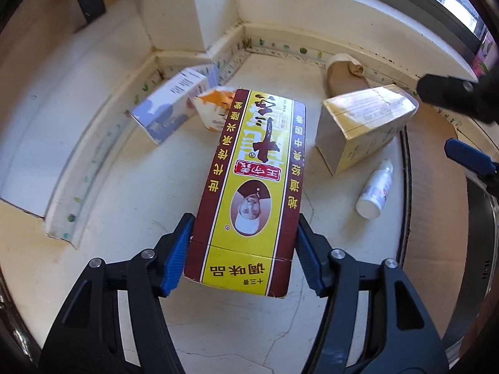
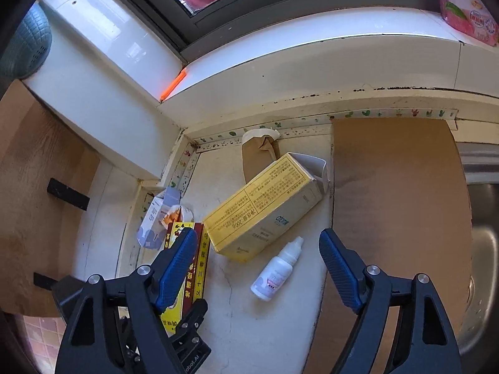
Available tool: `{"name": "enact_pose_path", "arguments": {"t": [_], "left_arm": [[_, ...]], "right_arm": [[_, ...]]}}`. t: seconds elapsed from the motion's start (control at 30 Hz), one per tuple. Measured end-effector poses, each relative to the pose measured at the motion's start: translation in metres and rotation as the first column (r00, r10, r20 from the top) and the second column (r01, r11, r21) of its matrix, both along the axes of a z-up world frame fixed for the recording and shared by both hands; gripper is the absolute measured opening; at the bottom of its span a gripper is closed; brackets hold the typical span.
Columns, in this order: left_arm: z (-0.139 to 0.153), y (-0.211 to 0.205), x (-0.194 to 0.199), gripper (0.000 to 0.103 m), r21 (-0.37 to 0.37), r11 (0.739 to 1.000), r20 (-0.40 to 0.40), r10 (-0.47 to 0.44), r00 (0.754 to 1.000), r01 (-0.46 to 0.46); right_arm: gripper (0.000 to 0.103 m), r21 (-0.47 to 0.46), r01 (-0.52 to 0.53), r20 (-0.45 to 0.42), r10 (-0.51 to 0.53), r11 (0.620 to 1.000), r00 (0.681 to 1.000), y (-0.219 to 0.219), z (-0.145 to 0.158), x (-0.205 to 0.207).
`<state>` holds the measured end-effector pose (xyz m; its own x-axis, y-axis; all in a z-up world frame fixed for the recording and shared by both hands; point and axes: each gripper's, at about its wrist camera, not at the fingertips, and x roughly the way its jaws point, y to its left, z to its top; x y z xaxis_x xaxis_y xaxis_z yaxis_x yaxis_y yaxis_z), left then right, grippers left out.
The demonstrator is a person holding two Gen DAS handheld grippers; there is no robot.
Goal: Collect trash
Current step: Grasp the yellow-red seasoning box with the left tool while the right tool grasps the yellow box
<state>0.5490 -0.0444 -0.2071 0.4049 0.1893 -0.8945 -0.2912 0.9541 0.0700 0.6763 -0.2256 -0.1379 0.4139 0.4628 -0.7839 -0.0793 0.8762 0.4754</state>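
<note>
A long yellow and maroon seasoning box [image 1: 249, 187] lies on the pale counter [image 1: 140, 187], its near end between the fingers of my left gripper [image 1: 245, 218]. Both blue pads rest against its long sides. My right gripper [image 2: 257, 232] stands wide open with nothing between its pads. It hovers above a small white dropper bottle [image 2: 276, 271] and the near end of a yellow carton [image 2: 265, 215]. In the right wrist view the seasoning box [image 2: 199, 268] shows partly behind the right gripper's left finger. Behind it lie a white and purple box [image 1: 168, 109] and a torn orange pack [image 1: 215, 106].
A brown paper cup [image 2: 259, 155] lies on its side in the back corner by the wall. A cardboard sheet [image 2: 399, 202] covers the counter to the right, with a metal sink [image 2: 483, 233] beyond it. A window sill and white wall close off the back.
</note>
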Motion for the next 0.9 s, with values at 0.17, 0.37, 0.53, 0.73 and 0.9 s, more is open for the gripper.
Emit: {"name": "enact_pose_path", "arguments": {"t": [0.17, 0.37, 0.53, 0.73, 0.9], "left_arm": [[0.015, 0.009, -0.014, 0.059, 0.019, 1.0, 0.031, 0.013, 0.999, -0.014], [0.026, 0.023, -0.03, 0.059, 0.0, 0.999, 0.056, 0.052, 0.997, -0.052], [0.03, 0.033, -0.042, 0.059, 0.0, 0.997, 0.059, 0.075, 0.995, -0.075], [0.031, 0.042, -0.048, 0.059, -0.002, 0.995, 0.056, 0.098, 0.994, -0.098], [0.031, 0.041, -0.052, 0.059, -0.005, 0.995, 0.057, 0.098, 0.994, -0.098]], "right_arm": [[0.086, -0.003, 0.059, -0.039, -0.059, 0.998, 0.997, 0.009, -0.004, 0.018], [0.086, -0.041, 0.061, -0.114, -0.066, 0.997, 0.991, 0.031, -0.026, 0.044], [0.086, -0.127, 0.074, -0.135, -0.091, 0.989, 0.987, 0.048, -0.042, 0.061], [0.086, -0.138, 0.08, -0.157, -0.102, 0.987, 0.982, 0.058, -0.056, 0.069], [0.064, -0.083, 0.056, -0.131, -0.066, 0.995, 0.989, 0.06, -0.052, 0.065]]}}
